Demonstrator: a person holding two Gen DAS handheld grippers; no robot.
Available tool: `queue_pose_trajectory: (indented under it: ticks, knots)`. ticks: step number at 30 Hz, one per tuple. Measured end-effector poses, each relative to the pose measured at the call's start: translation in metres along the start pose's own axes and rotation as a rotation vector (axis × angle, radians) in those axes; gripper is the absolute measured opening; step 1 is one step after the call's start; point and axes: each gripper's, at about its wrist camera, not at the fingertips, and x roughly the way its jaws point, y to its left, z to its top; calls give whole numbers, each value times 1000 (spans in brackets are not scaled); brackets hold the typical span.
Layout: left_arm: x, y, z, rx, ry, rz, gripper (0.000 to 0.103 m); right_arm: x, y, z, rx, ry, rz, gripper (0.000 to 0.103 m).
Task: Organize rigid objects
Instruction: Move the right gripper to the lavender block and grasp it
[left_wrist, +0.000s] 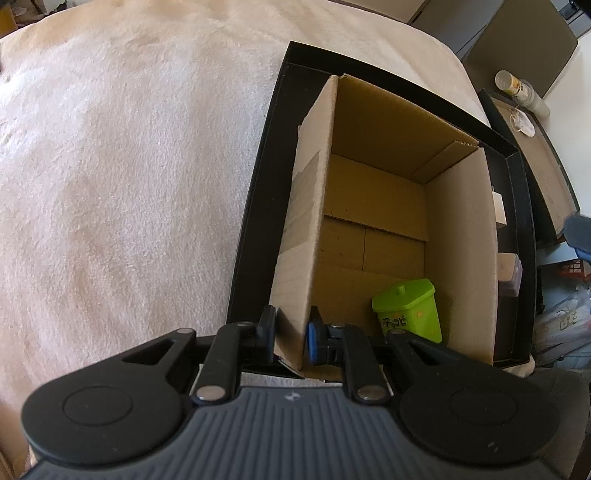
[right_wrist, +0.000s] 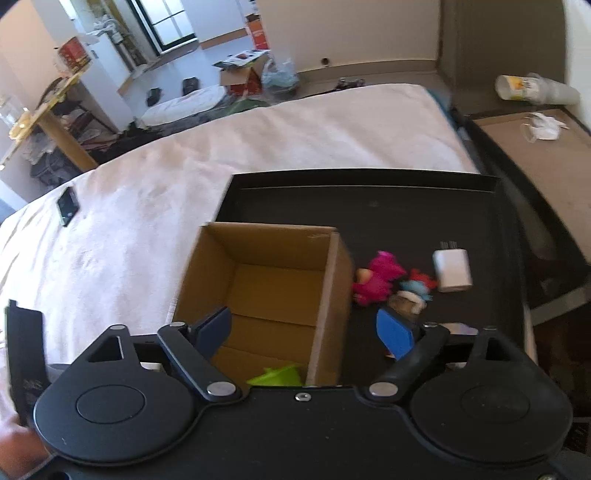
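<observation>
An open cardboard box (left_wrist: 376, 206) stands in a black tray (left_wrist: 258, 221) on a bed. My left gripper (left_wrist: 291, 332) is shut on the box's near left wall. A green house-shaped toy (left_wrist: 410, 310) lies inside the box at its near right corner; it also shows in the right wrist view (right_wrist: 277, 376). My right gripper (right_wrist: 303, 332) is open and empty above the box (right_wrist: 266, 280). To the box's right on the tray (right_wrist: 406, 206) lie a pink toy (right_wrist: 376, 277), a small red-and-blue figure (right_wrist: 415, 290) and a white charger (right_wrist: 452, 271).
A fuzzy cream blanket (left_wrist: 129, 166) covers the bed left of the tray. A phone (right_wrist: 67, 205) lies on the blanket at far left. A brown side table (right_wrist: 546, 155) with cups (right_wrist: 532, 88) stands right of the bed. Clutter fills the floor beyond.
</observation>
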Motion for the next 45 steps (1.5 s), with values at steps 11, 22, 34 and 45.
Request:
queue_pose_trajectory:
  ticks: [11,22,34,45]
  knots:
    - [-1,-3,-1,4,-2,25,15,-4,-47,-14,101,20,-34,93]
    - [1,-14,-3,38,0,99,14,8,-98,-29,199,38,-70,83]
    - [3,-36,-5,98,-5,252,12,41,-138,-45,297,69,-37,67]
    - [12,-53,-4,131,-2,354,12,63,-156,-49,293,86,-39,67]
